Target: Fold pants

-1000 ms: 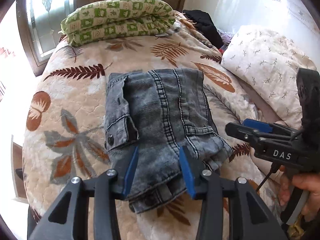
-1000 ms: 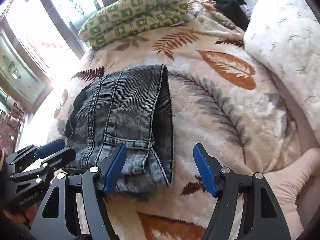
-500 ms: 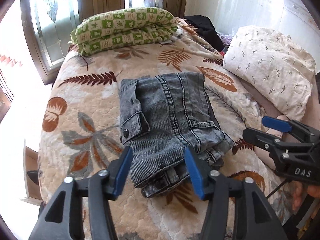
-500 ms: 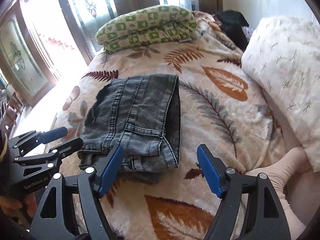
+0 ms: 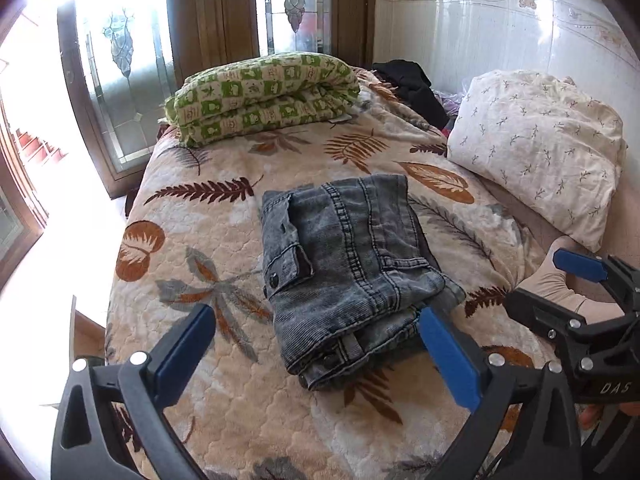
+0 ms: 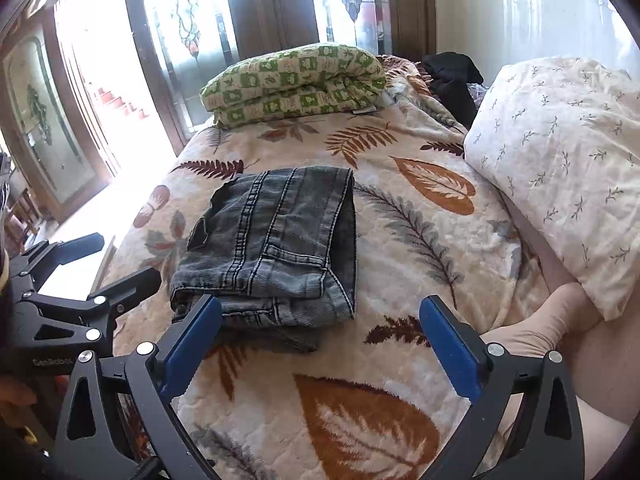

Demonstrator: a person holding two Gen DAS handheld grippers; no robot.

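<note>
The grey denim pants (image 5: 344,264) lie folded into a compact stack on the leaf-patterned bedspread (image 5: 224,224); they also show in the right wrist view (image 6: 276,244). My left gripper (image 5: 316,354) is open and empty, held back above the near edge of the stack. My right gripper (image 6: 320,340) is open and empty, held near the stack's front right corner, apart from it. Each gripper shows in the other's view: the right one (image 5: 552,280) at the right edge, the left one (image 6: 104,260) at the left edge.
A folded green checked quilt (image 5: 264,96) lies at the far end of the bed. A white floral pillow (image 5: 536,148) sits at the right, dark clothes (image 5: 412,84) behind it. A beige socked foot (image 6: 540,324) rests near the right. Glass doors stand beyond the bed's left side.
Both grippers have pulled back and up from the folded pants. The left jaws have opened wider. The pants stay folded in place.
</note>
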